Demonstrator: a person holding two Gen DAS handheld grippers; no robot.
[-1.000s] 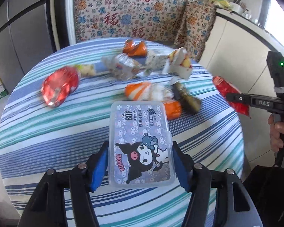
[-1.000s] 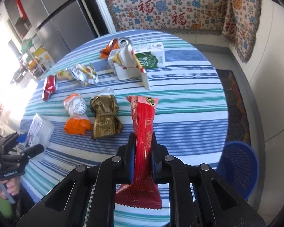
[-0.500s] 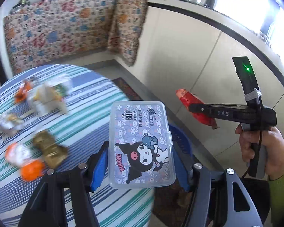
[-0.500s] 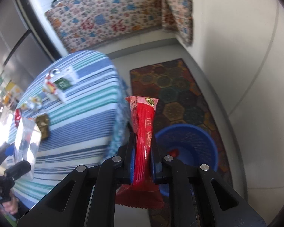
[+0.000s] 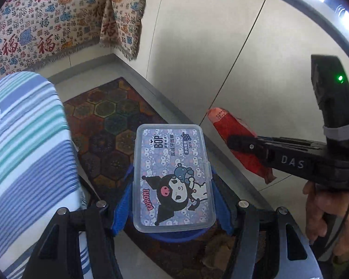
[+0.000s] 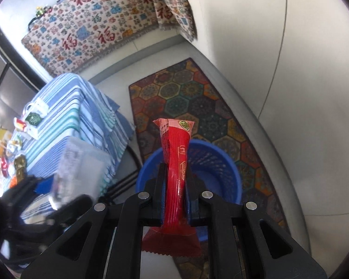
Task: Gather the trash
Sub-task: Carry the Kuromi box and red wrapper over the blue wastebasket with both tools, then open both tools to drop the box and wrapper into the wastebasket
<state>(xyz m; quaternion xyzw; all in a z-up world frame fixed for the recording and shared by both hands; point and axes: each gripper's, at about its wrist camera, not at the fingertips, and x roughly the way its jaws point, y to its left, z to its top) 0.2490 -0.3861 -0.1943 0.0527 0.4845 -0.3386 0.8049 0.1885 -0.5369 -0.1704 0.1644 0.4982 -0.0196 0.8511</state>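
My left gripper is shut on a clear plastic box with a purple cartoon label, its blue pads pressing both long sides. The box hangs over the floor beside the table, and the blue bin peeks out under it. My right gripper is shut on a long red snack wrapper, held upright above the round blue bin on the floor. From the left wrist view the right gripper shows at the right with the red wrapper in its jaws. The box appears blurred at the left of the right wrist view.
A round table with a blue striped cloth stands left of the bin, with several wrappers and a carton on it. A patterned rug lies under the bin. White cabinet fronts close off the right; a patterned cloth hangs at the back.
Both grippers have swung away from the tabletop to the right, and now hang over the floor by the blue bin. Each keeps its grip on its item.
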